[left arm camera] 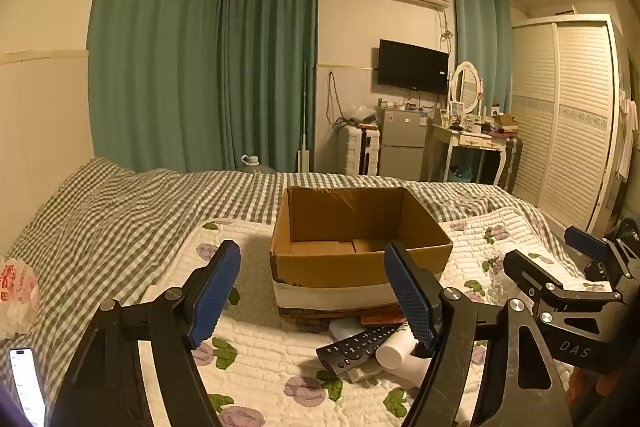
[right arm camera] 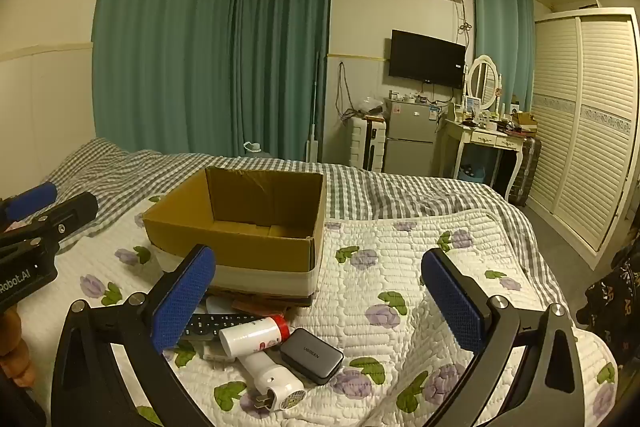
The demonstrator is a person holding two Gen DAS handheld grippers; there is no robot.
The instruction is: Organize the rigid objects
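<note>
Claws, left [left arm camera: 312,291] and right [right arm camera: 320,299], are gaping apart, holding nothing. Crowded black remote [right arm camera: 216,323] and white bottle [right arm camera: 252,337] beside the brown cardboard box [right arm camera: 240,239] are risking a double grab.

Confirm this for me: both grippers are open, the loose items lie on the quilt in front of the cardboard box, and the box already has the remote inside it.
One part is wrong. The remote is not in the cardboard box; the right wrist view shows it on the quilt in front of the box, among the other items. The left gripper and right gripper are open.
</note>
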